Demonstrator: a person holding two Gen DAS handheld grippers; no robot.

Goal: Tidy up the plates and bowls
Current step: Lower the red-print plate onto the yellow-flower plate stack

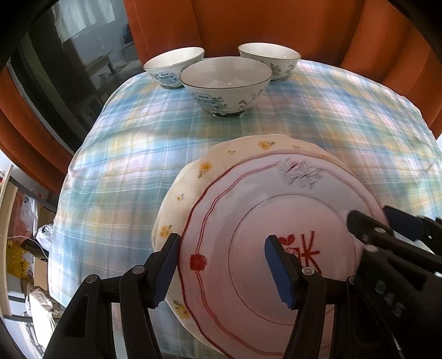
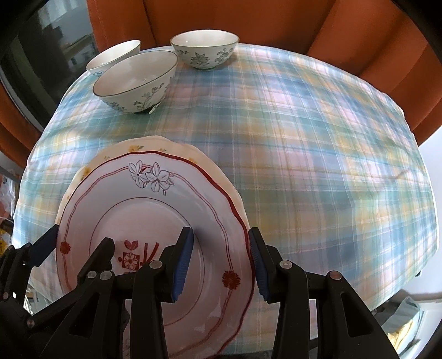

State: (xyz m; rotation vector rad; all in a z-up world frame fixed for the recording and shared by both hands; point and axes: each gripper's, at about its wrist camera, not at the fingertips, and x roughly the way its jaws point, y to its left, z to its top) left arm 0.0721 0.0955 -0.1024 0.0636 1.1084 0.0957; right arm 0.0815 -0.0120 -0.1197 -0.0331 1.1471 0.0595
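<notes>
Orange curtain [image 1: 276,24] behind, plaid tablecloth [image 1: 138,154] across table. Red-rimmed plate [image 1: 248,221] lies flat on yellow-flowered plate [image 1: 193,176] at near edge, offset right; round, so no long axis, blue flower motif faces far side. Three bowls [image 1: 225,82] upright at far edge, clustered, not nested. Your left gripper [image 1: 221,262] and right gripper [image 2: 221,262] straddle opposite rims of top plate, fingers apart, whether pads press on rim cannot tell. Likely step: stacking plates. Next calls for centring top plate, then nesting bowls.
</notes>
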